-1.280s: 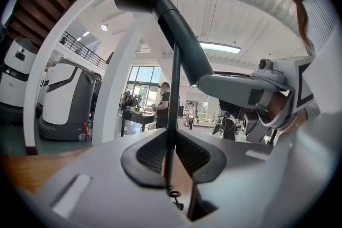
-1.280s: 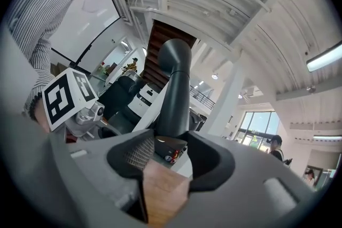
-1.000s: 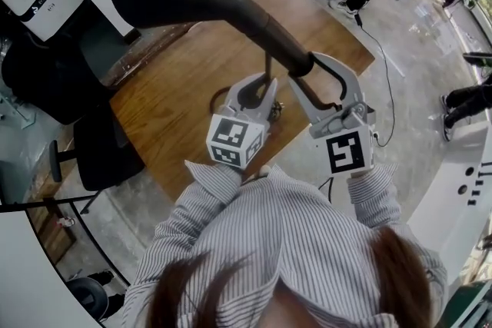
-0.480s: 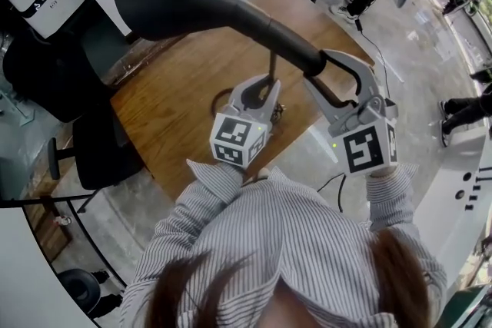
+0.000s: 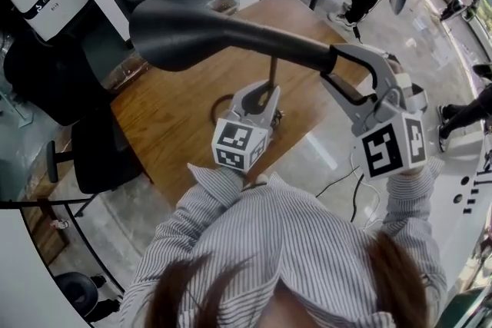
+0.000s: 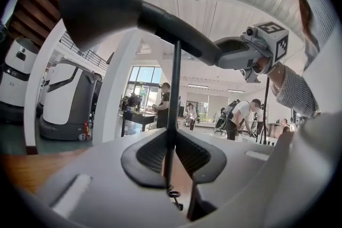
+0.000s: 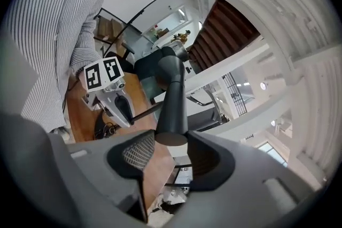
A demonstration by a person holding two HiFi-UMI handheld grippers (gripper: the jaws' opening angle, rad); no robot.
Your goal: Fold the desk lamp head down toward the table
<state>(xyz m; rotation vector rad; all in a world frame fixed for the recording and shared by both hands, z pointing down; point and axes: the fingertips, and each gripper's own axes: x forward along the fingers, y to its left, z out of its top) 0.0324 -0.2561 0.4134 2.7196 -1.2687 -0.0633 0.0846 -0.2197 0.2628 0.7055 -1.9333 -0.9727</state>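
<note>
Fold under way, not finished, in our judgement. In the head view the lamp head (image 5: 184, 31) lies about level, high over the wooden table (image 5: 165, 115), wide end far left and well clear of the surface. In the left gripper view the same lamp head (image 6: 101, 8) sits at upper left, above the jaws, with its open end facing down and to the left, so some tilt toward the table appears to be in place. What is left, as we read it: bring the wide end lower until it faces the table. At centre, the thin upright pole (image 5: 271, 73) carries the head. The left gripper (image 5: 267, 91) is closed on this pole below the head; its own view shows the pole (image 6: 173, 93) pinched between the two dark pads of the left gripper (image 6: 170, 141), which looks like a bracing hold. To the right, the head tapers into a slim neck (image 5: 300, 50) that runs past the pole. The right gripper (image 5: 330, 64) clamps the round rear end of that neck, jaws set fairly wide around it. In the right gripper view the lamp head (image 7: 172, 99) points straight away from the right gripper (image 7: 171, 149), its blunt end seated between the pads. So the head lies left of and beyond the right gripper, and above the left one.
</note>
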